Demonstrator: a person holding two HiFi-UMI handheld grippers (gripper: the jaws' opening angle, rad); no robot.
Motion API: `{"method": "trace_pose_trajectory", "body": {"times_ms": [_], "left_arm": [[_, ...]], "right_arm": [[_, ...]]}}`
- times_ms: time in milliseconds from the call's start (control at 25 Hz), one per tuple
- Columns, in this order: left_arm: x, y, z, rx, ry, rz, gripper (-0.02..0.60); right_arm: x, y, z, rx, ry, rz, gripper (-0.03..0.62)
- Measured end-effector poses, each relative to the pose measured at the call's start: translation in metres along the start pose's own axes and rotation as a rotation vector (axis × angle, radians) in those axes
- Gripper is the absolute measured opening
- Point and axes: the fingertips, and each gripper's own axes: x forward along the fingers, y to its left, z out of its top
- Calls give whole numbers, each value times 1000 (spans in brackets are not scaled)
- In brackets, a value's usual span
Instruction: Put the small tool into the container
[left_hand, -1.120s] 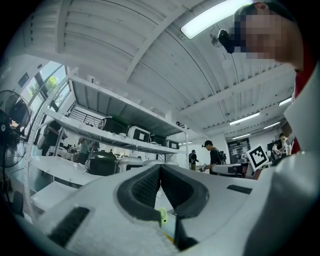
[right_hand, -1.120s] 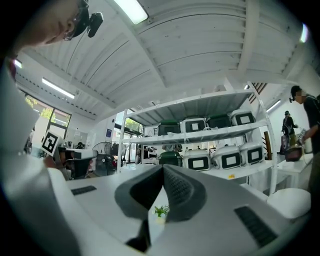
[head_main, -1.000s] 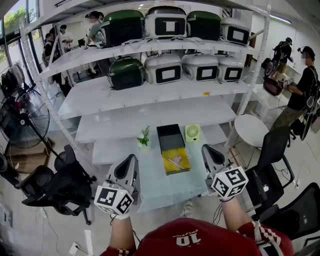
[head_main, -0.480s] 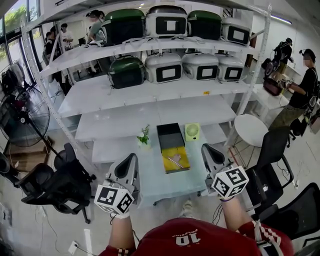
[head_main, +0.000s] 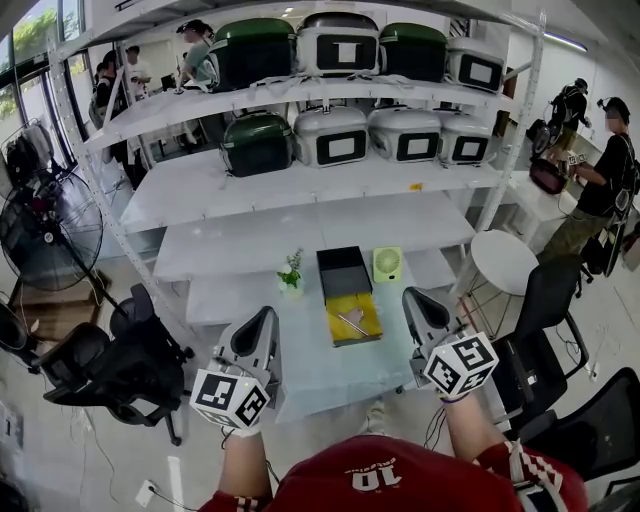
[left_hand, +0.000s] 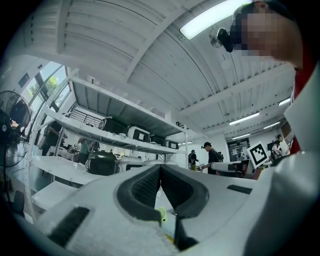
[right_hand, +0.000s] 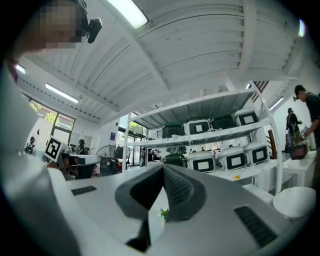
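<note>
A small metal tool (head_main: 350, 323) lies on a yellow tray (head_main: 366, 331) in the middle of the pale table (head_main: 320, 372). Just behind the tray stands an open black container (head_main: 342, 270). My left gripper (head_main: 262, 322) is held near the table's front left and my right gripper (head_main: 413, 299) near its front right, both short of the tray. In the left gripper view the left gripper (left_hand: 160, 169) has its jaw tips together with nothing between them. The right gripper (right_hand: 163, 168) looks the same in its own view. Both point up and away from the table.
A small potted plant (head_main: 291, 275) and a green round object (head_main: 386, 264) flank the container. White shelves (head_main: 300, 170) with cookers rise behind. Black chairs (head_main: 120, 365) stand left and right (head_main: 545, 300), a round white table (head_main: 505, 258) is at right, and a person (head_main: 600, 180) stands far right.
</note>
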Motion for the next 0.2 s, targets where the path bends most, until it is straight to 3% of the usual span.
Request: {"method": "trace_pose_trajectory", "body": {"times_ms": [200], "left_arm": [[-4, -2, -2, -5, 2, 0, 0]], "right_arm": [[-3, 1, -2, 1, 0, -8, 2]]}}
